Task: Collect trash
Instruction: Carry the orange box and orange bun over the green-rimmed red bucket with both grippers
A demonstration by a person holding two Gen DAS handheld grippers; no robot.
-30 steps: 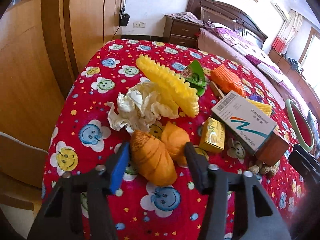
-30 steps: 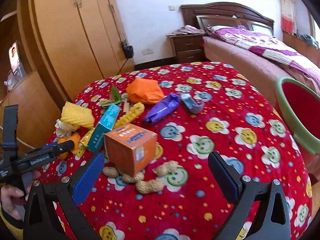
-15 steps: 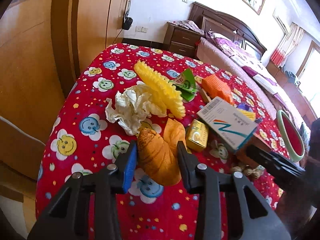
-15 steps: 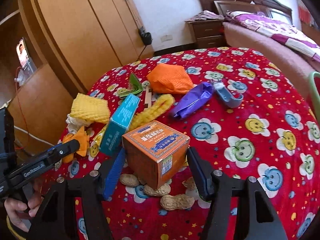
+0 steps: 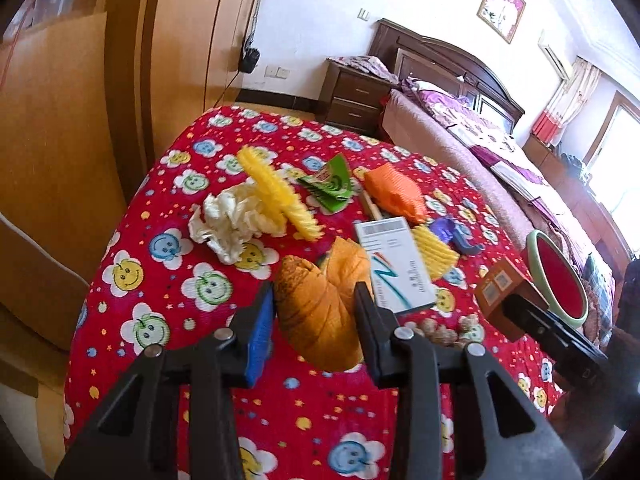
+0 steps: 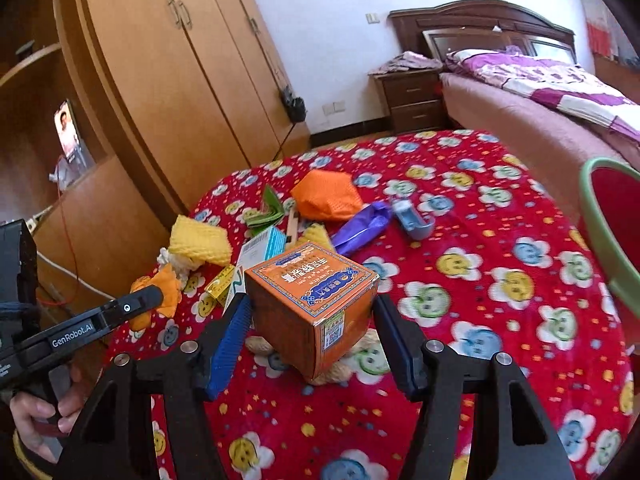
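My left gripper (image 5: 314, 312) is shut on an orange peel (image 5: 316, 312) and holds it above the red smiley tablecloth (image 5: 168, 280). My right gripper (image 6: 312, 320) is shut on an orange cardboard box (image 6: 312, 300) and holds it above several peanuts (image 6: 260, 346). The box also shows in the left wrist view (image 5: 504, 292). The green-rimmed red trash bin stands at the table's right edge (image 5: 558, 280), also in the right wrist view (image 6: 612, 224).
On the cloth lie a crumpled white tissue (image 5: 228, 220), yellow foam netting (image 5: 280, 196), a green wrapper (image 5: 330, 182), an orange net bag (image 6: 326, 194), a white medicine box (image 5: 396, 264), a purple wrapper (image 6: 362, 226) and a blue-grey clip (image 6: 412, 222). Wardrobe stands left, bed right.
Both grippers closed: the left on the orange peel, the right on the orange box. Both have lifted their items off the cloth.
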